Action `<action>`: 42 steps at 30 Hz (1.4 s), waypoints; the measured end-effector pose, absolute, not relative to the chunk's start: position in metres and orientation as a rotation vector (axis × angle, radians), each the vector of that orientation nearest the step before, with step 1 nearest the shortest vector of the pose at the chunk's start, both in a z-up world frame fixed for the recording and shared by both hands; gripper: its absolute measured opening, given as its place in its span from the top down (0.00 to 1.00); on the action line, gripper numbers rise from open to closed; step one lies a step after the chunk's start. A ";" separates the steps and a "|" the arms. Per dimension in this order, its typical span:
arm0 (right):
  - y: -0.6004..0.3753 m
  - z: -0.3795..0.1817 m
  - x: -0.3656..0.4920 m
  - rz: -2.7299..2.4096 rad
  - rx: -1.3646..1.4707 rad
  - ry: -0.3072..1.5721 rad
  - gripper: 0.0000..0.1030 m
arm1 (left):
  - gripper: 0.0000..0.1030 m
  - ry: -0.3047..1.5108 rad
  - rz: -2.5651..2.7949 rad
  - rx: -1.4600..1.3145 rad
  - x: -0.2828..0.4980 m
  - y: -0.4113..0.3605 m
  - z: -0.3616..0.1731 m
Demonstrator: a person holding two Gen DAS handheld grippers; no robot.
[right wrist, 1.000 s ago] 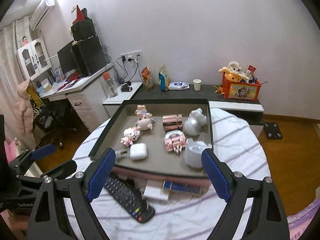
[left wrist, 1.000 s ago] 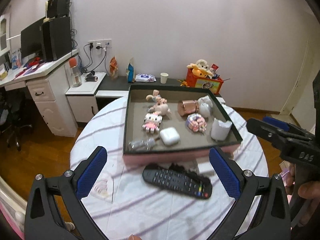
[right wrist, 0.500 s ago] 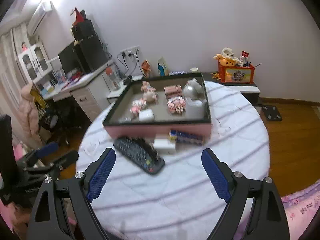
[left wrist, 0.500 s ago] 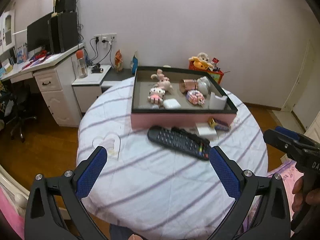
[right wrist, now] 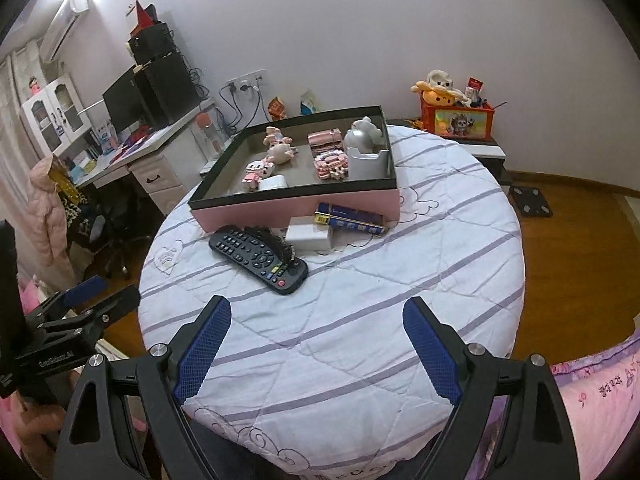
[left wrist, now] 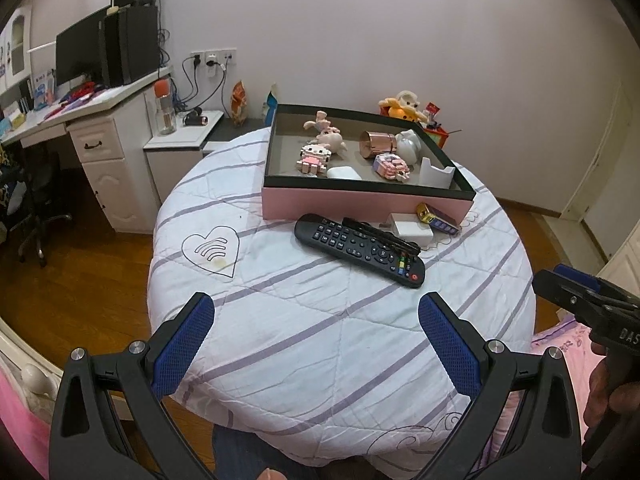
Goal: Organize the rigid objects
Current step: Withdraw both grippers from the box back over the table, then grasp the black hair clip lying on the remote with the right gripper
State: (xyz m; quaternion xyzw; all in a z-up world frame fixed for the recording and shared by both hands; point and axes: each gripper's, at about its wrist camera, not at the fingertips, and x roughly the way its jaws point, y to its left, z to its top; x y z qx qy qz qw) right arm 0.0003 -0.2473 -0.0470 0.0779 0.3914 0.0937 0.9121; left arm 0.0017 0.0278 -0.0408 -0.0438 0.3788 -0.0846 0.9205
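Note:
A pink tray with a black rim [left wrist: 360, 202] [right wrist: 304, 204] stands at the far side of the round table and holds several small toys, a white earbud case [left wrist: 344, 172] and a copper can [left wrist: 376, 144]. In front of it lie a black remote [left wrist: 358, 249] [right wrist: 260, 258], a black comb [left wrist: 380, 234] resting on the remote, a white charger block [left wrist: 412, 231] [right wrist: 308, 234] and a blue-and-gold flat box [left wrist: 438, 216] [right wrist: 350, 218]. My left gripper [left wrist: 316, 340] is open and empty over the near table edge. My right gripper [right wrist: 316, 344] is open and empty, also at the near edge.
The table has a white quilted cloth with purple stripes [left wrist: 320, 320]. A white desk with a monitor [left wrist: 80, 128] stands at the left. A low cabinet with an orange toy box [right wrist: 458, 118] stands behind the table. Wooden floor lies around it.
Both grippers have pulled back from the tray toward the near table edge and stayed open. The tray and the objects on the cloth have not moved.

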 end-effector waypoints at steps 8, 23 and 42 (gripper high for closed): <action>-0.249 -0.059 0.020 0.193 0.162 0.843 0.13 | 0.00 0.804 -0.190 -0.089 0.015 0.021 -0.048; -0.199 -0.118 0.082 0.352 0.005 0.972 0.13 | 0.00 0.896 -0.131 -0.120 0.055 0.038 -0.087; -0.142 -0.131 0.111 0.544 -0.149 0.959 0.40 | 0.00 0.935 -0.067 -0.160 0.080 0.071 -0.109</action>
